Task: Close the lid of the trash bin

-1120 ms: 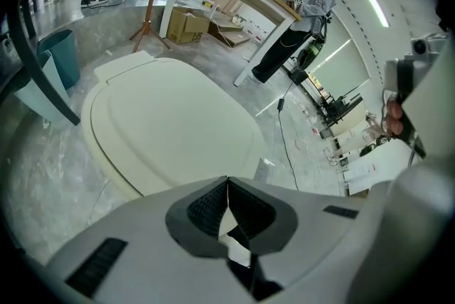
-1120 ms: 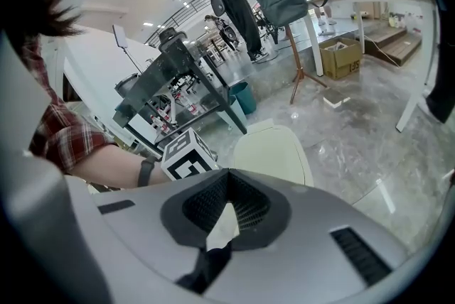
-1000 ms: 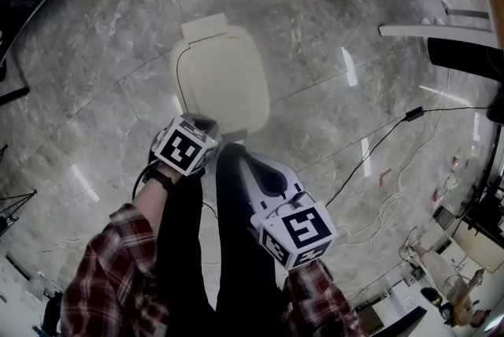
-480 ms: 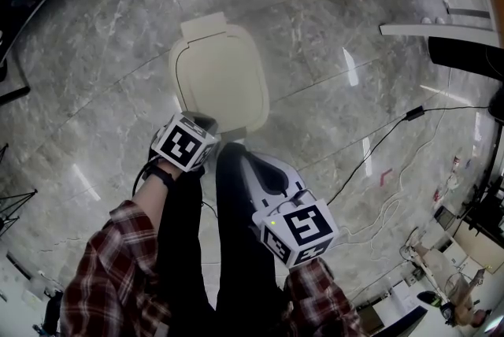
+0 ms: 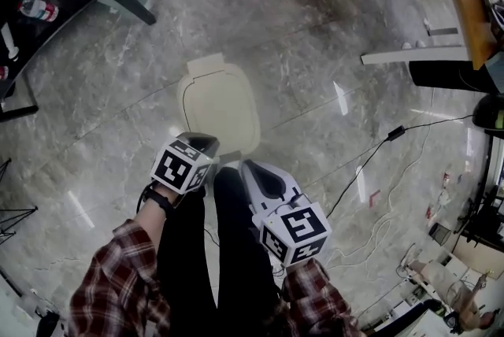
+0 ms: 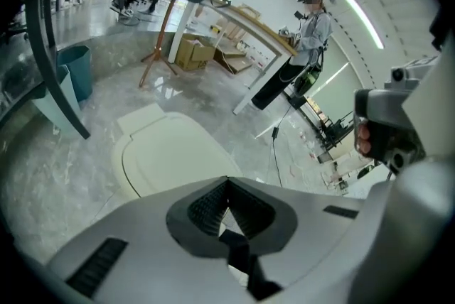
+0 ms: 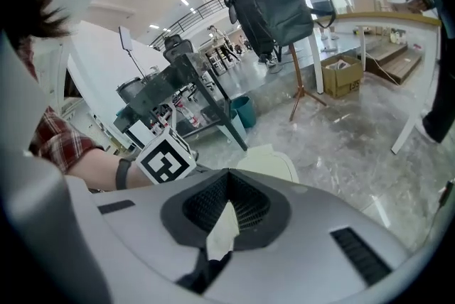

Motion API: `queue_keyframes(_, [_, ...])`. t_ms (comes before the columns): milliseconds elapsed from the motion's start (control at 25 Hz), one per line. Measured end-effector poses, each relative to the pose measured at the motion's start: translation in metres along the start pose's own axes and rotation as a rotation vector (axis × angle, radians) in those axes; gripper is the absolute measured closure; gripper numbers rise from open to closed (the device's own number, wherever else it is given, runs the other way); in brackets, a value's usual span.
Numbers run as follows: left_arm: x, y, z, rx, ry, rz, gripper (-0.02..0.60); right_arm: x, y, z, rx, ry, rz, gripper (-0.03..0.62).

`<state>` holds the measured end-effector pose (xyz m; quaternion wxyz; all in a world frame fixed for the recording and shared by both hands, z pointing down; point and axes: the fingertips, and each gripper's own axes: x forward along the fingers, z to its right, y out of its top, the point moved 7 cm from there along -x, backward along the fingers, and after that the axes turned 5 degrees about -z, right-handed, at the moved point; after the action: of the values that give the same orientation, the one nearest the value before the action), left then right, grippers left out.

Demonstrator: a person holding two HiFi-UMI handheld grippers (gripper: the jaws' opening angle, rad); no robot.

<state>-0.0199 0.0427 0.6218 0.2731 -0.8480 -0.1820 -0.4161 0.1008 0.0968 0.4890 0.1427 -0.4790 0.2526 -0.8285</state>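
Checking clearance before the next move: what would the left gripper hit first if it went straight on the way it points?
Likely the closed bin lid, just ahead of the shut left gripper. Its line runs by the lid's near edge, so it might pass to the floor instead; depth is unclear.

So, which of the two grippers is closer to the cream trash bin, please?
The left gripper: in the head view its tip overlaps the trash bin; the right gripper sits further back.
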Motion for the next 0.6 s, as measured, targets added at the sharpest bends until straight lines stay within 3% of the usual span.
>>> queue_keyframes(280, [-0.133, 0.053, 0.049, -0.012, -0.008, 0.224, 0.571, -0.059, 0.094, -0.052, -0.087, -0.001, 0.116, 0.582])
queue_keyframes(600, [-0.286, 0.093, 0.113, 0.051, -0.008, 0.503, 0.571, -0.125, 0.177, -0.129, -0.24, 0.054, 0.246, 0.582])
